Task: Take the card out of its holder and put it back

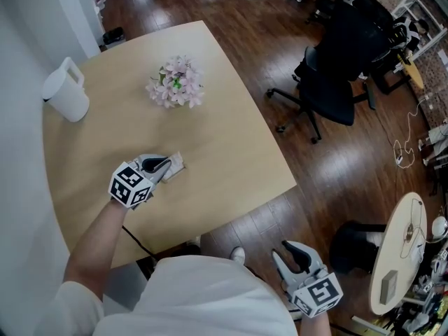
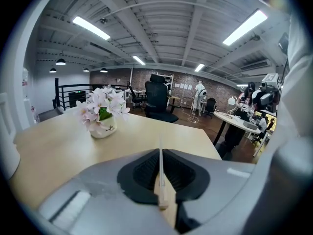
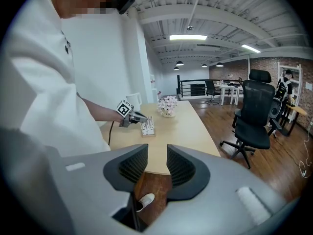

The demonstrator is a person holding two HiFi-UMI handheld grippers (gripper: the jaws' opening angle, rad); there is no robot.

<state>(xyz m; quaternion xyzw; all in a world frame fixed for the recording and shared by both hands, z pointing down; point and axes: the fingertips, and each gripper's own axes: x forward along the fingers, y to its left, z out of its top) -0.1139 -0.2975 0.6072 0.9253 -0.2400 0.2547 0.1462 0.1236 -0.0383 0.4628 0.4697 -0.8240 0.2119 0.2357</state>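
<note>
Left gripper (image 1: 159,166) is closed on the thin white printed card (image 3: 147,125); the card is seen edge-on between the black ribbed pads. Right gripper (image 3: 156,153) is held off the tabletop, beyond its near edge. Its jaws stand a moderate gap apart with nothing between them but the dark wood floor below.

The card is located on the light wooden tabletop (image 1: 231,138), roughly midway between the left and right edges and closer to the near edge than the far one. A pale wooden holder block (image 2: 164,199) is seen at the card's lower edge. Whether the card is fully seated in the slot cannot be determined.

Hazards from this position:
- The holder is not steadied by the right gripper. If the card is drawn out, the holder is likely to be lifted or dragged with it.
- The card is thin and pinched near one end. Bending or slipping is probable if it is pulled at an angle to the slot.
- At re-insertion, a small tilt would be enough for the edge to miss the slot and tip the holder.

The card stands upright on its edge. Its long axis is judged to run in line with the left gripper's jaws, toward the tabletop's right edge.
</note>
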